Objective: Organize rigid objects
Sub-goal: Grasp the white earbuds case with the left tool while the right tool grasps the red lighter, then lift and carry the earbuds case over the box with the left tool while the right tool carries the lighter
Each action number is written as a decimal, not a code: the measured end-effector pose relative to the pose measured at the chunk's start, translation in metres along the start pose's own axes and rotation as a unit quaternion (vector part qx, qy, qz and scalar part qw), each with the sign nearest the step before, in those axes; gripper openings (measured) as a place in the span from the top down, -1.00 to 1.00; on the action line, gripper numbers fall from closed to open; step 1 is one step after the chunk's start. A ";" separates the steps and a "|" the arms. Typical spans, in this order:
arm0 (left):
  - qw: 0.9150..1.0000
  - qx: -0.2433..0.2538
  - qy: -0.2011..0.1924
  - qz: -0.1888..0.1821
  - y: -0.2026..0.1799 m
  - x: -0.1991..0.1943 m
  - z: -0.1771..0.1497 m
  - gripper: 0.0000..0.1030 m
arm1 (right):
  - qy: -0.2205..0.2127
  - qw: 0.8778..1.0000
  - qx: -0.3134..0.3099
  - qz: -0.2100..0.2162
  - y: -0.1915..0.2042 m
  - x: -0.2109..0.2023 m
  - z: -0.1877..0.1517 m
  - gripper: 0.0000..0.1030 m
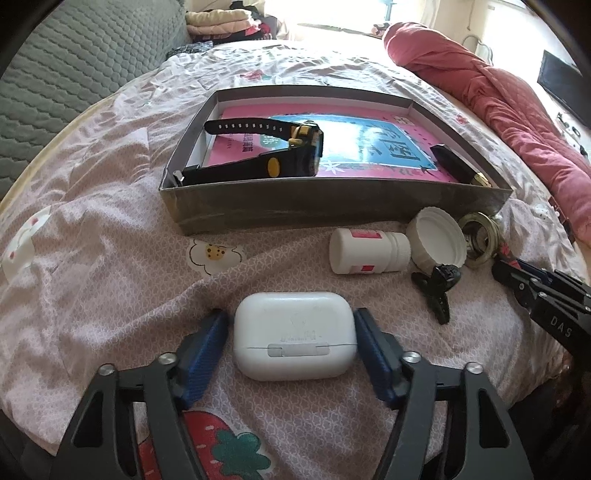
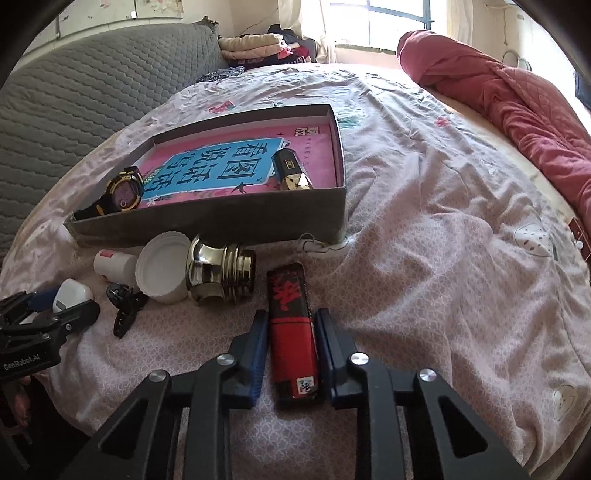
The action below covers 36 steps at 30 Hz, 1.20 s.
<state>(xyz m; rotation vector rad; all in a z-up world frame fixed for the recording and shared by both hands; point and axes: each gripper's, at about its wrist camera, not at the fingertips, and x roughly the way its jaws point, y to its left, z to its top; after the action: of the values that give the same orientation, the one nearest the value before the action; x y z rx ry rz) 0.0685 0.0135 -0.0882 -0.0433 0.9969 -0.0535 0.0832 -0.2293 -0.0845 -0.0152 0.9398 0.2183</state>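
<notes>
Bedsheet hides nothing, yet left fingers (image 1: 291, 328) barely straddle case (image 1: 295, 334); right fingers (image 2: 291, 343) clamp lighter (image 2: 293, 332).

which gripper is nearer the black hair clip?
Left. The left gripper, straddling the white earbuds case, sits just beside the black hair clip. The right gripper is farther, around the red lighter.

Bright daylight from blown-out window (image 2: 373, 22), soft shadows, sharp focus, fisheye bending, dark corners

1. White rounded plastic earbud case (image 1: 295, 334): lies flat on the bedsheet, lid closed.
2. Red-and-black slim lighter (image 2: 292, 332): lies flat, lengthwise on the bedsheet.
3. Grey shallow cardboard box (image 1: 332, 206): holds a black-yellow wristwatch (image 1: 295, 151).
</notes>
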 end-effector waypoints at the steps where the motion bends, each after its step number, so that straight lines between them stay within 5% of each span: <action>1: 1.000 0.003 0.000 -0.002 -0.001 -0.001 0.000 -0.21 | 0.000 1.000 0.002 0.003 -0.001 -0.001 0.000 0.56; 12: 1.000 -0.013 -0.006 -0.022 0.005 -0.013 0.002 -0.20 | -0.022 0.997 0.057 0.050 -0.018 -0.023 -0.001 0.56; 36: 0.997 -0.006 -0.070 -0.031 0.001 -0.056 0.015 -0.20 | -0.080 0.994 0.047 0.063 0.004 -0.050 0.008 0.56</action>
<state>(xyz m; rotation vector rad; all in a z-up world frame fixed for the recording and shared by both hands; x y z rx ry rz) 0.0505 0.0181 -0.0330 -0.0878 0.8555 -0.0996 0.0607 -0.2336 -0.0389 0.1468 0.7903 0.2865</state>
